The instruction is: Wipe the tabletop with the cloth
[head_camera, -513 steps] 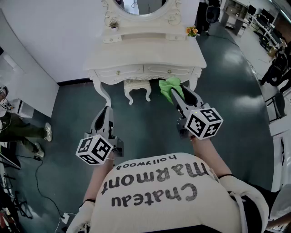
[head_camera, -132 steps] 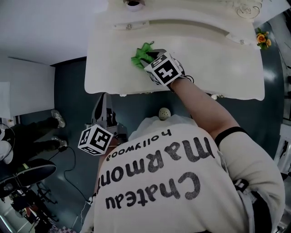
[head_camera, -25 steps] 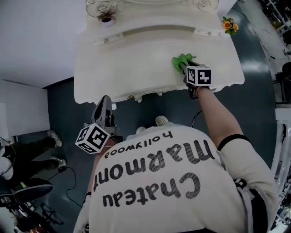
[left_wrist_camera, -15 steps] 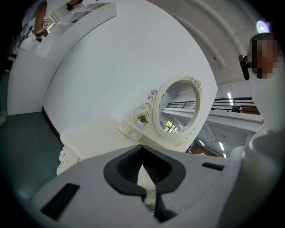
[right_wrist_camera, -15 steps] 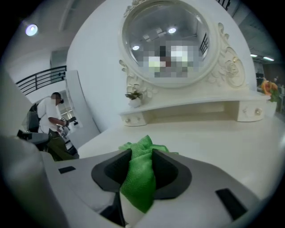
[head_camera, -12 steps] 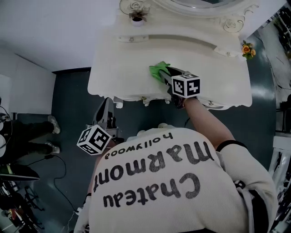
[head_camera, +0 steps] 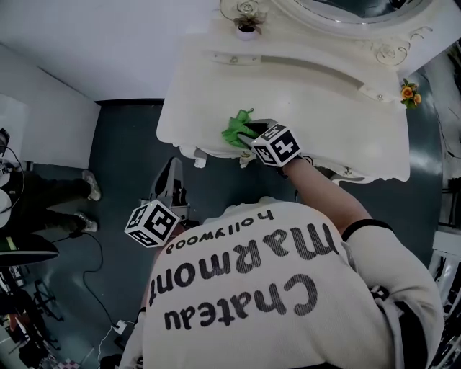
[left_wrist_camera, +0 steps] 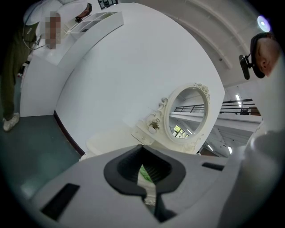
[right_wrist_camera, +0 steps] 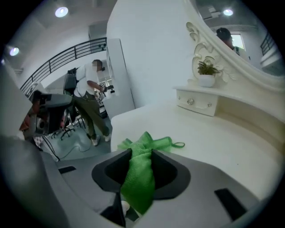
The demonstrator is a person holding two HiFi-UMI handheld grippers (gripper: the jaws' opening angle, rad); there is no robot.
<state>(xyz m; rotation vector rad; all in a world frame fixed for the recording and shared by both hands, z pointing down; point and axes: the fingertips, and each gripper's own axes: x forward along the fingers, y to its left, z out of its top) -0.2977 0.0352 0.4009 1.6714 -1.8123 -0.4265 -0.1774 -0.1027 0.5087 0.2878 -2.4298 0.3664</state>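
Observation:
The green cloth [head_camera: 235, 132] lies bunched on the white dressing tabletop [head_camera: 324, 94], near its front edge and left of centre. My right gripper [head_camera: 249, 136] is shut on the cloth, pressing it against the top. In the right gripper view the cloth [right_wrist_camera: 141, 176] runs up between the jaws of the right gripper [right_wrist_camera: 141, 156] and spreads on the tabletop [right_wrist_camera: 209, 133] beyond them. My left gripper [head_camera: 170, 171] hangs over the dark floor, below and left of the table. In the left gripper view its jaws meet around nothing, and the left gripper [left_wrist_camera: 143, 168] points at the table [left_wrist_camera: 107, 139].
An oval mirror [head_camera: 353, 9] with a low shelf stands along the table's back. A small potted plant [right_wrist_camera: 206, 73] sits at the back left and orange flowers [head_camera: 409, 92] at the far right. A person [head_camera: 43, 198] stands on the floor to the left, near cables and equipment.
My right gripper has dragged the cloth leftward along the front of the tabletop, from its right end to left of centre. The left gripper has stayed at my side.

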